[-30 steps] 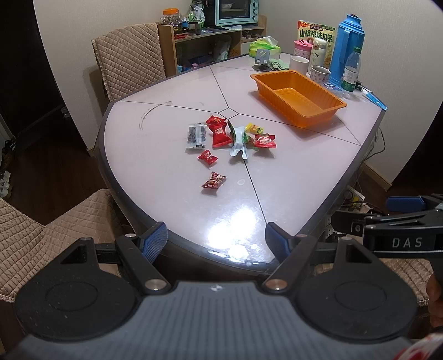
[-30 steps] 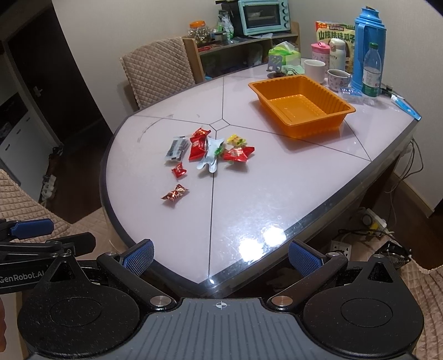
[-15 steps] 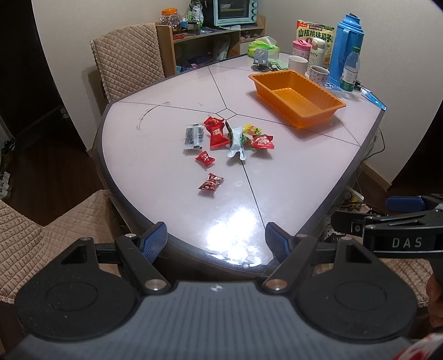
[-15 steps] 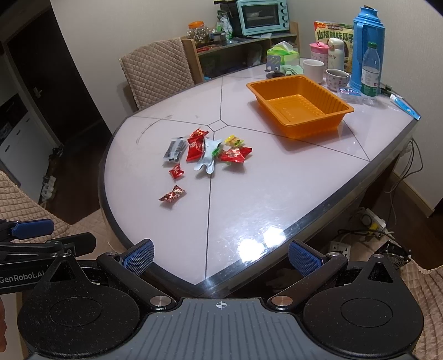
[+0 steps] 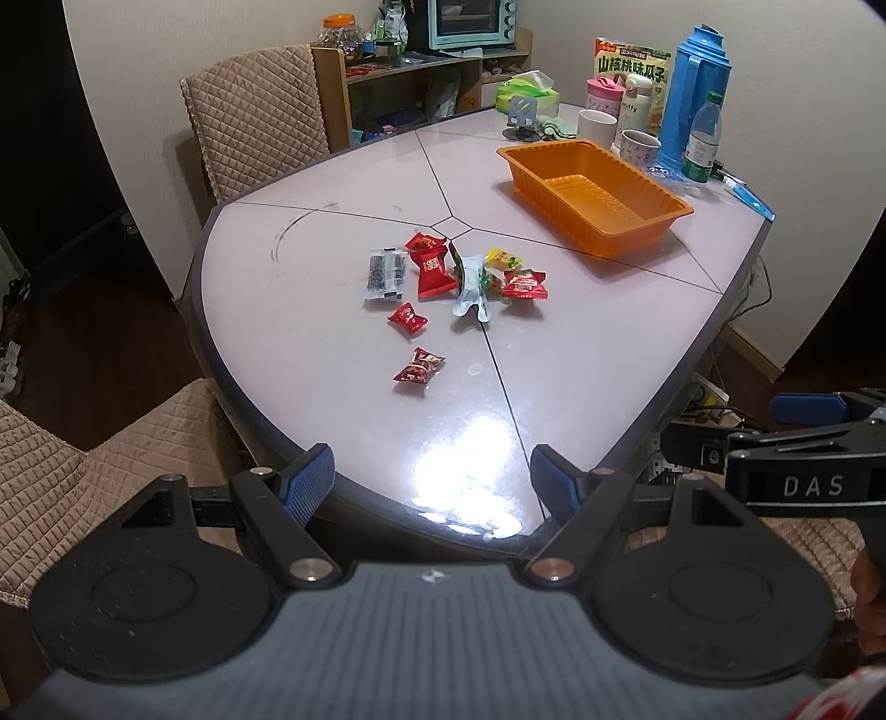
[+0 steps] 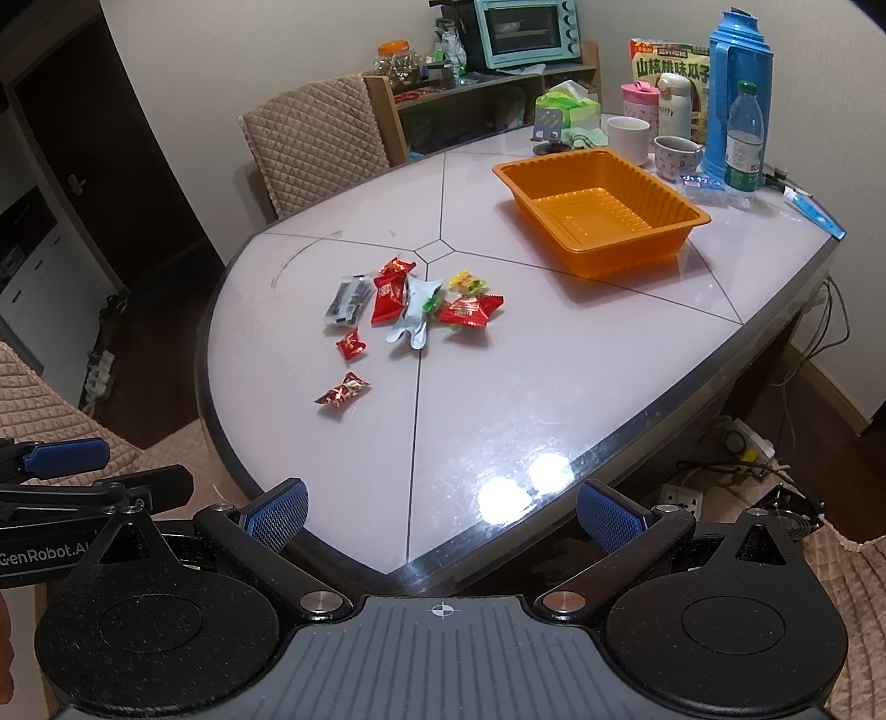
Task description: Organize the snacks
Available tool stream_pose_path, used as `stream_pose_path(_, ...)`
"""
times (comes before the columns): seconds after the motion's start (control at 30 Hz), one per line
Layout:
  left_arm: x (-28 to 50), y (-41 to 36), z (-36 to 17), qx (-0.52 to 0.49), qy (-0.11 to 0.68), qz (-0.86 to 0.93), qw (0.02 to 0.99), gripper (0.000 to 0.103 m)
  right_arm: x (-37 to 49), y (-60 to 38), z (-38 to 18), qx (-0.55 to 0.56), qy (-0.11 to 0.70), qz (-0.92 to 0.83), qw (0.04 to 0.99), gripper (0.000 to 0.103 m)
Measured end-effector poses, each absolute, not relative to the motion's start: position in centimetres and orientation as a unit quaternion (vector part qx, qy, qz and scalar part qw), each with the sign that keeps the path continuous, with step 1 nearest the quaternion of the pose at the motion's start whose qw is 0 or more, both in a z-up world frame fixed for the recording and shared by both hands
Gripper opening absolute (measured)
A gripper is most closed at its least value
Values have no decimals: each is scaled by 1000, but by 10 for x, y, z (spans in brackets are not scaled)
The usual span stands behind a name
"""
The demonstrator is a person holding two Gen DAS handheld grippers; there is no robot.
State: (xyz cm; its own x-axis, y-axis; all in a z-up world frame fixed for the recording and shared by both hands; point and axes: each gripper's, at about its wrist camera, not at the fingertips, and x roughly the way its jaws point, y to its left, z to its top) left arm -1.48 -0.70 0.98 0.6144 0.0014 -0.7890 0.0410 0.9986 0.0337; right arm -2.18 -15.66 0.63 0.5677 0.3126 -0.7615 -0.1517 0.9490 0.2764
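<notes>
Several small snack packets (image 5: 454,277) (image 6: 410,310) lie scattered near the middle of the pale table (image 5: 310,310) (image 6: 554,376): red ones, a yellow one, a black one and a silvery one. One red candy (image 5: 419,365) (image 6: 343,390) lies apart, closest to me. An empty orange tray (image 5: 595,194) (image 6: 601,213) stands further back on the right. My left gripper (image 5: 432,479) hovers open over the table's near edge, empty. My right gripper (image 6: 443,512) is open and empty too, at the near edge. Each gripper shows at the side of the other's view.
Mugs, a blue thermos (image 6: 739,83), a water bottle (image 6: 742,144), a tissue box and a snack box crowd the table's far right end. Quilted chairs (image 5: 255,116) (image 6: 315,144) stand behind and at the near left. A shelf with a toaster oven (image 6: 526,30) lines the wall.
Both grippers have drifted slightly back and up from the table, so the snacks and tray sit a little further away in view. Nothing on the table has moved.
</notes>
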Motion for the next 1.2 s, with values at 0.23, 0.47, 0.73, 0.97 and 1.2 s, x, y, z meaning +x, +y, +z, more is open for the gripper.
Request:
stream_pose_path(0.23,-11,-11,10,22,441,-8,897,76,-18,-159,3,91,446,138,879,103)
stream_pose_path(0.47,-8,-13,11,21,441,-1,897,76,-15,-164,2,92,446,147,878,103)
stream_pose_path(0.73,-8,-18,13,19,435,10,900,76,-10,-178,-2,100,441,162,877,103)
stream_pose_path(0.97,-8,-26,12,11,425,26,905,76,-5,-196,-5,110,428,184,878,103)
stream_pose_path(1.2,-1,-29,-2,6,421,31,906,76,-2,-215,-14,143,406,209,878,103)
